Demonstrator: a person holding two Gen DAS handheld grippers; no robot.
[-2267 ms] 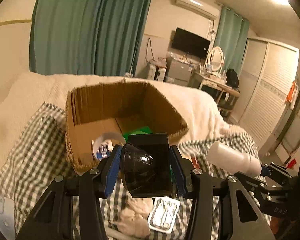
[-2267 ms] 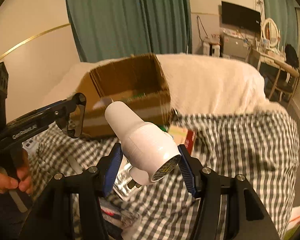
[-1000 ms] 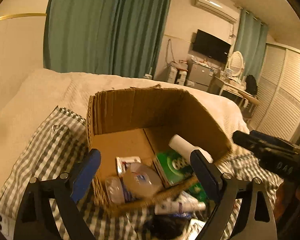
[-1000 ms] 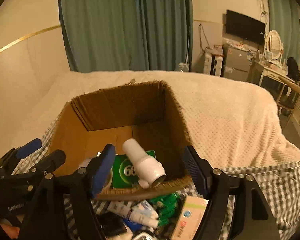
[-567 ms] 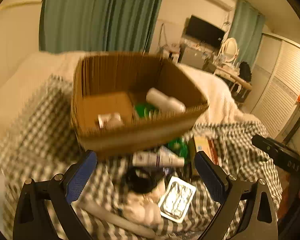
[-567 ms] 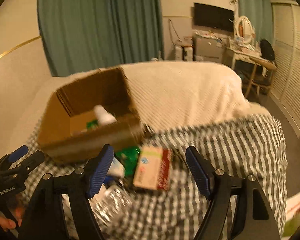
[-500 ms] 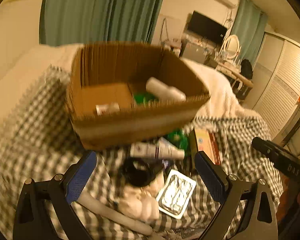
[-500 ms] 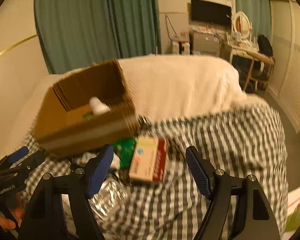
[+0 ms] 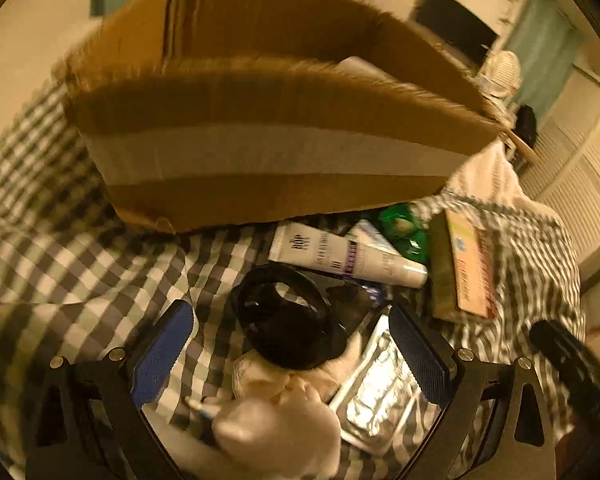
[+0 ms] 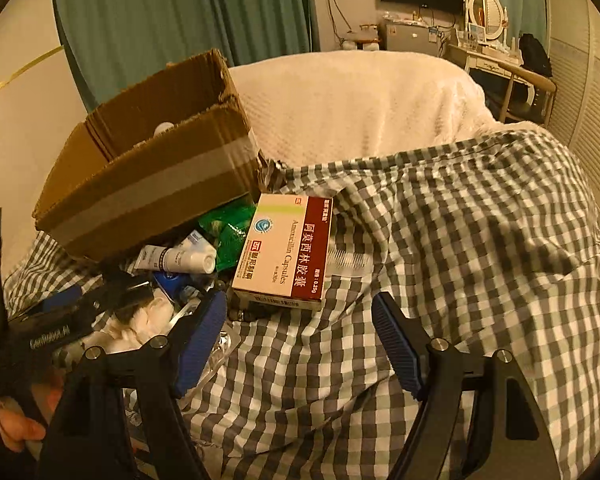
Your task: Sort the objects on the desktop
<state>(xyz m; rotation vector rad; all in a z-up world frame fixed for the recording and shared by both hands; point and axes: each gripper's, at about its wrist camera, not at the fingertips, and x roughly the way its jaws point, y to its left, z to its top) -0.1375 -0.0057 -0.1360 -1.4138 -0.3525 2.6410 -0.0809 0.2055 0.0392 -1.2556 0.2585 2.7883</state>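
A brown cardboard box [image 9: 268, 136] [image 10: 148, 176] sits on the checked cloth, with a white bottle [image 10: 165, 127] inside. In front of it lie a black ring-shaped object [image 9: 288, 320], a white tube [image 9: 340, 254] [image 10: 176, 258], a green packet [image 9: 404, 228] [image 10: 228, 228], a red-and-white medicine box [image 9: 466, 264] [image 10: 286, 250], a foil blister pack [image 9: 380, 396] and white tissue [image 9: 284, 416]. My left gripper [image 9: 292, 352] is open, low over the black object. My right gripper [image 10: 300, 336] is open, just in front of the medicine box.
A checked cloth [image 10: 460, 260] covers the near part of the bed and a white blanket [image 10: 360, 96] lies behind. The left gripper's body and the hand holding it [image 10: 40, 344] show at the left of the right wrist view. Green curtains hang behind.
Both grippers let go of their loads into the box, the white bottle among them, and drew back. They have now dropped low and close to the pile in front of the box, both open.
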